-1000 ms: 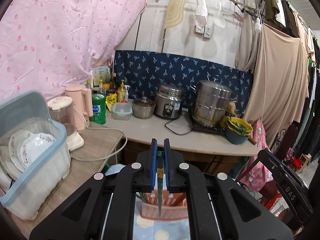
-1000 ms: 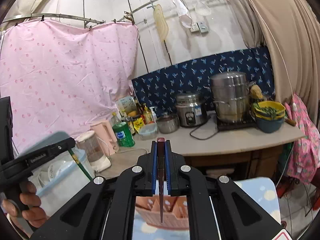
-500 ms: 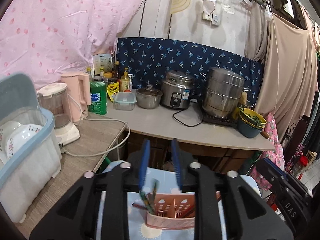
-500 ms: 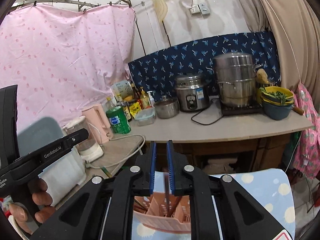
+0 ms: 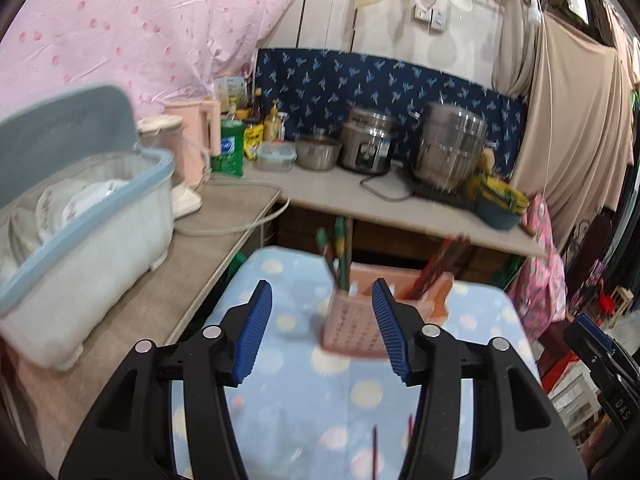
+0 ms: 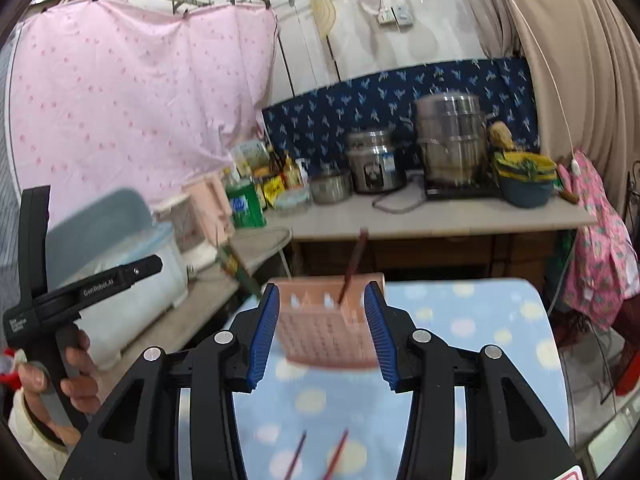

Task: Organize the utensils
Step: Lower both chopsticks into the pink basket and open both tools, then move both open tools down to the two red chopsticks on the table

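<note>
A pink slotted utensil holder (image 5: 356, 320) stands on the blue dotted table (image 5: 312, 400); it also shows in the right wrist view (image 6: 324, 328). Green-handled chopsticks (image 5: 336, 256) stand in its left end and dark red chopsticks (image 5: 440, 264) in its right end. One red chopstick (image 6: 352, 268) stands in it in the right wrist view. My left gripper (image 5: 322, 328) is open and empty, short of the holder. My right gripper (image 6: 322, 332) is open and empty, also short of it. Two loose red chopsticks (image 6: 316, 456) lie on the table below it.
A white dish bin (image 5: 80, 240) with plates sits on the counter at left. A pink kettle (image 5: 196, 140), a green bottle (image 5: 228, 152), a rice cooker (image 5: 368, 140) and a steel pot (image 5: 448, 148) stand on the back counter. The other hand-held gripper (image 6: 60, 300) is at left.
Both grippers have opened and let go of their chopsticks, which now stand in the holder. Both grippers have pulled back and tilted down toward the table.
</note>
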`<move>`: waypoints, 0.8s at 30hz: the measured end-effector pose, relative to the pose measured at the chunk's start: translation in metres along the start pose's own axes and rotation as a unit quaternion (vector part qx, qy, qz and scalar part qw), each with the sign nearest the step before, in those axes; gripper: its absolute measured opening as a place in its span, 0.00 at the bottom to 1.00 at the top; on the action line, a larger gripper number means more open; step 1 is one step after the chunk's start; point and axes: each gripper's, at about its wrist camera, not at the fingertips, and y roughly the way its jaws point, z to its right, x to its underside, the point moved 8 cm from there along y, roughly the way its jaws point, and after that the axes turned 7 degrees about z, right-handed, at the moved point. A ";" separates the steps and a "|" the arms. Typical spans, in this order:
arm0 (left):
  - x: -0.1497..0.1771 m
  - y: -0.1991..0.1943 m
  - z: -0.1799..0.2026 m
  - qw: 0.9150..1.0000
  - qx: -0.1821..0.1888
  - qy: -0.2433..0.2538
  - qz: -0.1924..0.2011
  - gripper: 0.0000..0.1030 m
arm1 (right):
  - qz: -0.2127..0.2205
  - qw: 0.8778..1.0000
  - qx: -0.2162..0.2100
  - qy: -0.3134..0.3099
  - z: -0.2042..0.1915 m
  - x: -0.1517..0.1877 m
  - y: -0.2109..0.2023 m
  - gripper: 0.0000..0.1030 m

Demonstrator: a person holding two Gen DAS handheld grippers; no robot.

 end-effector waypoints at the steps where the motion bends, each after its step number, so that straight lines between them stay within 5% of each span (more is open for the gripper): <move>1: 0.016 -0.007 -0.004 1.000 -0.004 0.003 -0.009 0.51 | -0.008 1.000 0.001 -0.002 -0.001 0.012 -0.007 0.43; 16: 0.206 -0.065 -0.025 0.991 -0.036 0.032 -0.121 0.53 | -0.147 0.989 0.034 -0.001 -0.026 0.219 -0.080 0.43; 24: 0.257 -0.079 -0.027 0.987 -0.037 0.033 -0.153 0.58 | -0.185 0.982 0.037 0.010 -0.040 0.278 -0.079 0.43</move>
